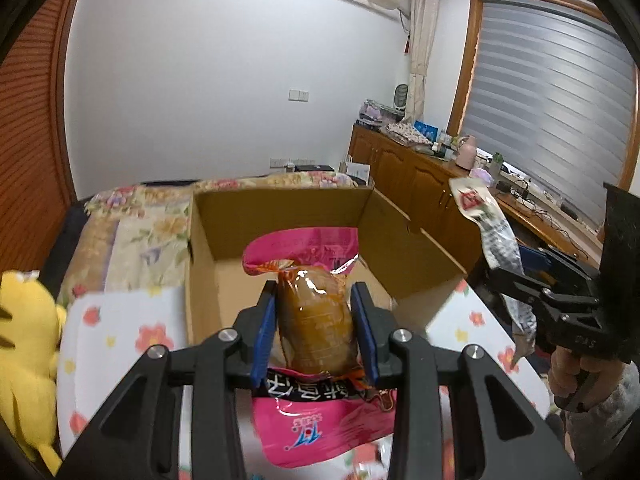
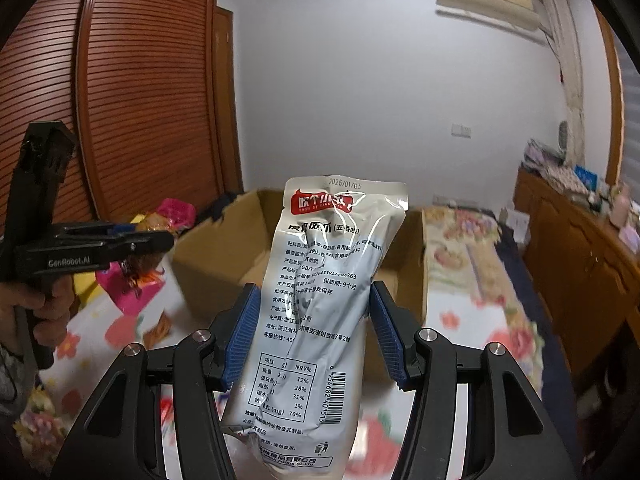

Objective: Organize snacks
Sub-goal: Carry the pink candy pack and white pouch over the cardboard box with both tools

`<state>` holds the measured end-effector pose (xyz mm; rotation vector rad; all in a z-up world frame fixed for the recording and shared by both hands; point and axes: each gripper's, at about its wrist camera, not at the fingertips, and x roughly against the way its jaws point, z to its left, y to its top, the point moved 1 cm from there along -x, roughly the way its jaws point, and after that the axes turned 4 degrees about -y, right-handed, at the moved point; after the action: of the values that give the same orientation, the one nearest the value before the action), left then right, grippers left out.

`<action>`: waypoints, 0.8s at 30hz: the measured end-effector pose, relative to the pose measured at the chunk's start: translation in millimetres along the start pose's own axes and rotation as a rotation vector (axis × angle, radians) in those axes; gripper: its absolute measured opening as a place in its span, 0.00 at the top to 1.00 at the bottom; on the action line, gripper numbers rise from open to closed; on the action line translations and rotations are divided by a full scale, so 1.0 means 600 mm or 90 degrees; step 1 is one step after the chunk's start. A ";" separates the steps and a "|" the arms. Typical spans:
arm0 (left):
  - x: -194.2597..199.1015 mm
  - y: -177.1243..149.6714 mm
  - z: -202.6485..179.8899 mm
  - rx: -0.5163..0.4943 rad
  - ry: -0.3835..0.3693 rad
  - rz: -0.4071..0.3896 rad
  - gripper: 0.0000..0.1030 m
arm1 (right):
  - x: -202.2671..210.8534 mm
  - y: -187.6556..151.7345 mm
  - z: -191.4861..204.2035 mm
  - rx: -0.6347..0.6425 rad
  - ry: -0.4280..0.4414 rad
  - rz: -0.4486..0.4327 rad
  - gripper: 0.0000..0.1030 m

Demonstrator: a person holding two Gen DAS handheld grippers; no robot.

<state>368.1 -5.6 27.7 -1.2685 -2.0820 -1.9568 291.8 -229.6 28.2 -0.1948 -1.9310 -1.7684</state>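
Observation:
My left gripper (image 1: 316, 322) is shut on a pink snack pack (image 1: 316, 320) with a brown piece inside, held in front of the open cardboard box (image 1: 280, 208). My right gripper (image 2: 314, 332) is shut on a white and grey snack pouch (image 2: 320, 288), held upright before the same box (image 2: 224, 248). In the left wrist view the right gripper (image 1: 516, 280) and its pouch (image 1: 488, 224) are to the right of the box. In the right wrist view the left gripper (image 2: 132, 248) with the pink pack (image 2: 132, 288) is at the left.
The box sits on a bed with a floral cover (image 1: 128, 328). A yellow plush toy (image 1: 24, 344) lies at the left. Wooden cabinets (image 1: 420, 176) with clutter stand along the right wall under a window. A wooden wardrobe (image 2: 140, 92) stands at the left.

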 end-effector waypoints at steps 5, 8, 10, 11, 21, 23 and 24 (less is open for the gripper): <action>-0.053 0.052 0.019 -0.007 0.018 0.000 0.67 | -0.068 0.058 -0.021 0.011 0.005 -0.018 0.45; -0.089 0.066 0.035 -0.005 0.028 0.011 0.67 | -0.111 0.077 -0.029 0.012 0.004 -0.016 0.45; -0.112 0.068 0.041 -0.006 0.032 0.019 0.67 | -0.139 0.079 -0.036 0.008 0.004 -0.009 0.45; -0.122 0.068 0.044 -0.006 0.035 0.024 0.67 | -0.152 0.077 -0.040 0.007 0.002 -0.005 0.45; -0.193 0.058 0.039 -0.017 0.050 0.056 0.66 | -0.210 0.045 -0.058 0.009 -0.009 0.019 0.44; -0.201 0.055 0.033 -0.023 0.053 0.061 0.65 | -0.216 0.040 -0.059 0.009 -0.012 0.027 0.43; -0.205 0.053 0.030 -0.026 0.056 0.065 0.65 | -0.219 0.038 -0.060 0.008 -0.012 0.031 0.42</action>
<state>477.0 -59.2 -13.7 -1.2457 -1.9075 -1.9822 424.0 -230.6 -10.9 -0.2526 -1.9344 -1.7282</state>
